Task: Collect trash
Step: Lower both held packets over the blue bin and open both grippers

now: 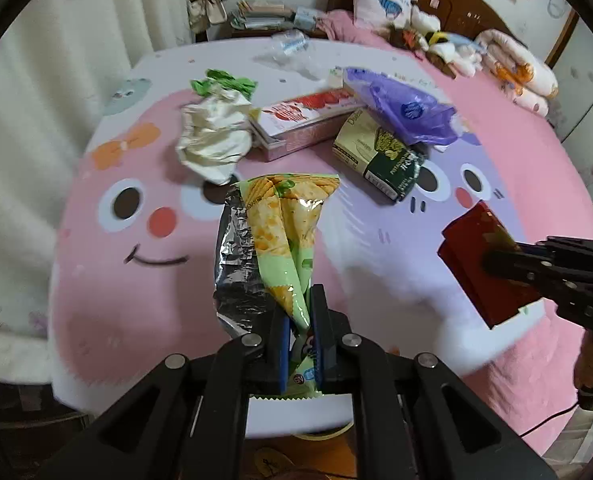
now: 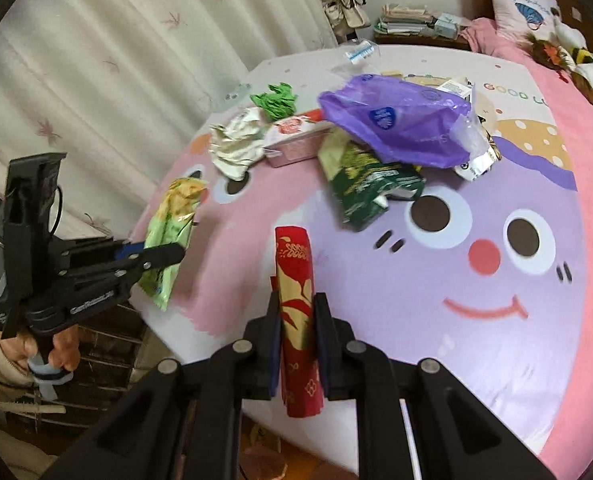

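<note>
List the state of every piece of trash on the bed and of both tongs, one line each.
Left tongs: shut on green cracker bag.
Green cracker bag: lifted, torn open, foil showing.
Right tongs: shut on red packet.
Red packet: held, flattened.
White wrapper: crumpled, lying on bed.
Pink box: lying flat.
Dark green bag: lying partly under purple plastic bag.
Purple plastic bag: crumpled, lying on other trash.

My green snack bag [image 1: 284, 232] gleams glossy, foil-lined — red packet [image 2: 296, 304] shiny too, bedsheet [image 1: 136, 280] soft matt cloth.
</note>
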`<state>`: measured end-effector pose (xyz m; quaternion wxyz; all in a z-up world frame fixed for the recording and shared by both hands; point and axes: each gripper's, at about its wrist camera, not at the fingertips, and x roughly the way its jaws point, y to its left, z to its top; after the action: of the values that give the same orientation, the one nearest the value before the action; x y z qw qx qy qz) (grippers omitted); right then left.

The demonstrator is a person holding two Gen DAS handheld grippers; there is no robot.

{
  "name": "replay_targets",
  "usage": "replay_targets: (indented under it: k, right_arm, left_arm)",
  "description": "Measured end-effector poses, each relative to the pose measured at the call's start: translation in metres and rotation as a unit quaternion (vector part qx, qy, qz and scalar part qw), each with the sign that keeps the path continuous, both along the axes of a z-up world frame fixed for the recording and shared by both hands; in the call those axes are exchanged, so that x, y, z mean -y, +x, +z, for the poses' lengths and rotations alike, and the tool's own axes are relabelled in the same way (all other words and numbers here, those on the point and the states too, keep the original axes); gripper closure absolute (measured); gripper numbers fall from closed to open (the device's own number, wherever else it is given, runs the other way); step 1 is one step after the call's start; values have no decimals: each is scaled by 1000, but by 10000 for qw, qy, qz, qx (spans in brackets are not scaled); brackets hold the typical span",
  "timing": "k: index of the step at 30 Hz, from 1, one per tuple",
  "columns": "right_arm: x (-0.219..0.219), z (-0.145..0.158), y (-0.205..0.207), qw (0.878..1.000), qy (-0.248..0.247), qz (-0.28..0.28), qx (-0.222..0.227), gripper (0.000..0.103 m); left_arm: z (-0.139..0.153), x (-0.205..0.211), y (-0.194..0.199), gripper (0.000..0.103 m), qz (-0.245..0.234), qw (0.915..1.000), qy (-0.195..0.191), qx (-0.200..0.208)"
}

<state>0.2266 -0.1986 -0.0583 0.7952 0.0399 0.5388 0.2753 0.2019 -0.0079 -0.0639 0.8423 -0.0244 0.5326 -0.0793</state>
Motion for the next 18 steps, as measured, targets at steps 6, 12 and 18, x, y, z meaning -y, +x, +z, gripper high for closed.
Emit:
replay_targets:
  k: [6,12,18]
  right_arm:
    - [-9,10,-41,9988,227,-422,40,89]
    - [-26,9,-96,9967,250,-778,20,89]
    - [-43,-21,-154,9912,211,-1290,-212,89]
  left_arm:
    - [26,-29,-53,97,12,9995,-287,114]
    - [36,-40,-95,97,-445,9980,-397,227]
    - [7,-30,-146,97,-1188,9926,-267,32]
